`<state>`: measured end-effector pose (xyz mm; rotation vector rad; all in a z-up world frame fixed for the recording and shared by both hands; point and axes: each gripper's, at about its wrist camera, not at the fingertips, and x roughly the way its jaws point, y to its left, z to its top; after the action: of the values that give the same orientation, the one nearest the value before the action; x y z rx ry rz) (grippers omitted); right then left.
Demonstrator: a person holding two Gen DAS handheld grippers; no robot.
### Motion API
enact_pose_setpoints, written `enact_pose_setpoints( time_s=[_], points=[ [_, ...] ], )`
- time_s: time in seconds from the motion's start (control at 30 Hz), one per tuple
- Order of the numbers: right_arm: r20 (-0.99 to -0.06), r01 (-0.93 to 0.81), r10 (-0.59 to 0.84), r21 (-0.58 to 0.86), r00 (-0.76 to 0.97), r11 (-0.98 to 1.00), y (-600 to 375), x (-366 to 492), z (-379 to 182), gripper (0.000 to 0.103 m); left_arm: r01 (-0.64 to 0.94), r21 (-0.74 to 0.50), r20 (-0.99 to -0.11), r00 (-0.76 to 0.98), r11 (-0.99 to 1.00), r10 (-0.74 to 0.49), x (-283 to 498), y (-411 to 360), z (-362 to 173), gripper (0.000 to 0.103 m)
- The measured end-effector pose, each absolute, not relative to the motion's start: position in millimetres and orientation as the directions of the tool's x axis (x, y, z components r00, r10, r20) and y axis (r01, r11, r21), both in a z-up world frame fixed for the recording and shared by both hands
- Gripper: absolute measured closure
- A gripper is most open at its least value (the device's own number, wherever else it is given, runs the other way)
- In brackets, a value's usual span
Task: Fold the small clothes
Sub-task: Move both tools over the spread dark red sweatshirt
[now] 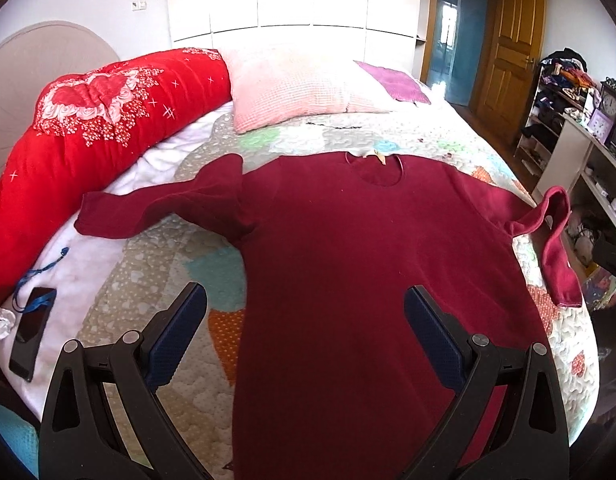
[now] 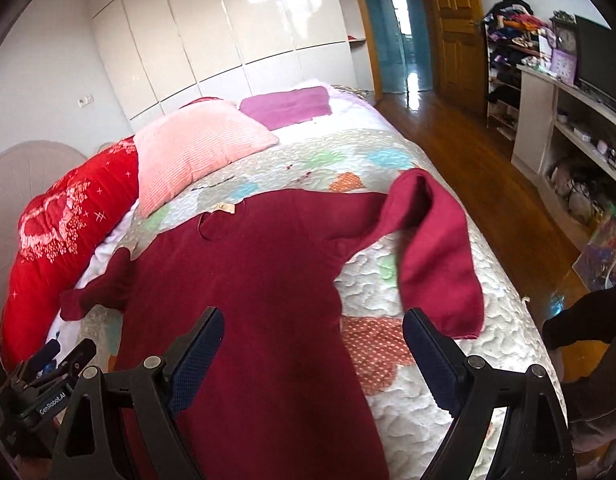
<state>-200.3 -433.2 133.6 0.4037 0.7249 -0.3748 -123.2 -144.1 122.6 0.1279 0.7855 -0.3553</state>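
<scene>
dark red long-sleeved top [image 1: 339,248] lies flat on the bed [image 1: 156,280], front down or up can't tell, neckline [image 1: 377,168] toward the pillows with a small tan label [image 2: 224,208] showing at the collar. body of the top runs down toward the cameras, hem out of frame.

sleeves: left sleeve [image 1: 148,208] spread out sideways over the quilt [image 2: 407,400], cuff near the white sheet edge. right sleeve [image 2: 435,256] bent back on itself, humped up at the elbow, cuff lying on the quilt near the bed's right edge.

left gripper [image 1: 306,304]: jaws spread wide, nothing between them, hovering above the lower body of the top; left finger over the quilt, right finger over the fabric. contact with cloth can't be confirmed.

right gripper [image 2: 311,324]: jaws also spread wide, empty. left finger over the top's body, right finger over the quilt just beside the right cuff. left gripper's body is visible at lower left of the right wrist view.

other stuff on the bed: red floral duvet [image 1: 88,120] rolled along the headboard side, pink pillow [image 1: 292,84], folded purple cloth [image 2: 286,106] beyond it. dark phone [image 1: 30,332] with a blue lanyard on the white sheet at the left, crumpled white bit next to it.

room: white wardrobe [image 2: 228,40] behind the bed, wooden door [image 1: 507,40], white shelf unit [image 2: 567,128] on the right, wood floor.
</scene>
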Motion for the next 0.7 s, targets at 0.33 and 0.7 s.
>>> enact_pose_setpoints(
  time_s=[0.33,0.7],
  points=[
    [-0.708,0.367,-0.179,0.12,0.683,0.923,-403.0,-158.2,114.3,0.014,0.354,-0.031,-0.726,0.634,0.935,-0.265,-110.8,-150.2,109.6,0.003],
    [-0.733,0.359,-0.158,0.126,0.662,0.925,-391.5,-115.1,84.4,0.014,0.341,-0.049,-0.75,0.608,0.939,-0.26,-87.7,-151.9,88.8,0.003]
  ],
)
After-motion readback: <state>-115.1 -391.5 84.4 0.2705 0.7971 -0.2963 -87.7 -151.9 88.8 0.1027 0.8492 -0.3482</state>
